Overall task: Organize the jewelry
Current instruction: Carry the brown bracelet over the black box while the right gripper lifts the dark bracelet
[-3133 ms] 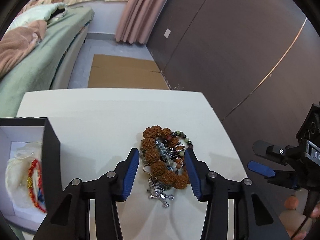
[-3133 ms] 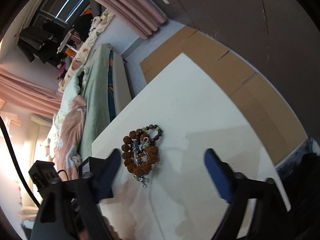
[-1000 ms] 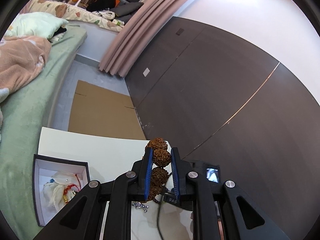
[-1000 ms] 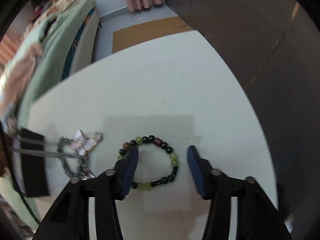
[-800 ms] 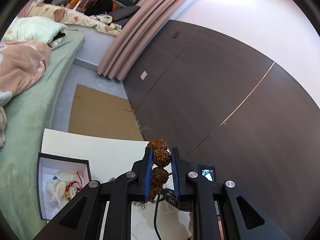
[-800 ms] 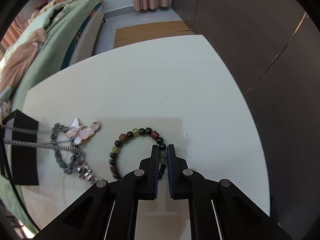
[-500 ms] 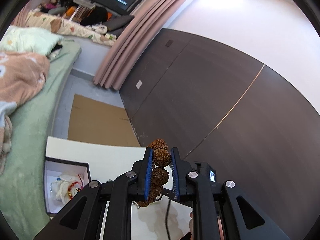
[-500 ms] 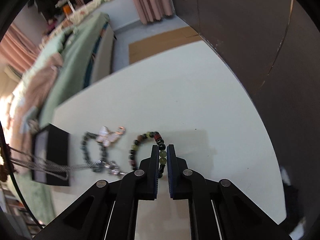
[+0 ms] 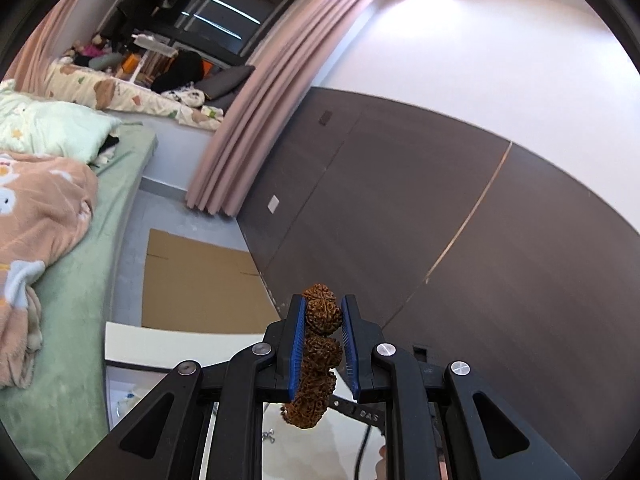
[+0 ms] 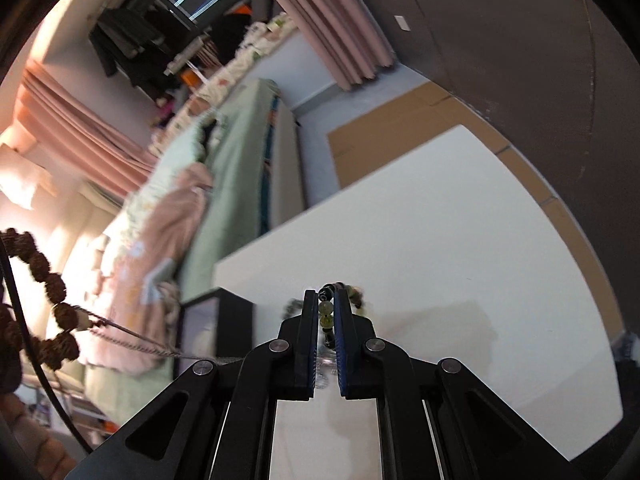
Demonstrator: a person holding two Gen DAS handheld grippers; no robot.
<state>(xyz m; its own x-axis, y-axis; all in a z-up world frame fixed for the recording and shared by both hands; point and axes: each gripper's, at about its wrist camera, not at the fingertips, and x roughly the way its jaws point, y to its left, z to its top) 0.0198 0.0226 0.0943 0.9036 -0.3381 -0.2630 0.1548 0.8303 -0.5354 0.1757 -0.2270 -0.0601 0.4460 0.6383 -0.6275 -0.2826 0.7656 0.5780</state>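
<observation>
My left gripper [image 9: 322, 312] is shut on a bracelet of big rough brown seed beads [image 9: 316, 360], which hangs between the blue pads high above the white table [image 9: 168, 346]. The same brown bracelet [image 10: 48, 284] shows at the left of the right wrist view, with a silver chain [image 10: 132, 340] trailing from it. My right gripper [image 10: 327, 300] is shut on a bracelet of green and dark beads [image 10: 325, 312], lifted just off the table [image 10: 460, 260]. The black jewelry box [image 10: 224, 320] with a white lining stands at the table's left.
A bed with green sheet and pink blanket [image 9: 48, 216] runs along the table's left side. Flat cardboard [image 9: 192, 276] lies on the floor beyond the table. A dark panelled wall [image 9: 440, 220] is on the right. Pink curtains [image 9: 256, 128] hang at the back.
My left gripper has risen further with the brown bracelet, so the table and box sink lower in its view. My right gripper has lifted and tilted up with the green bead bracelet.
</observation>
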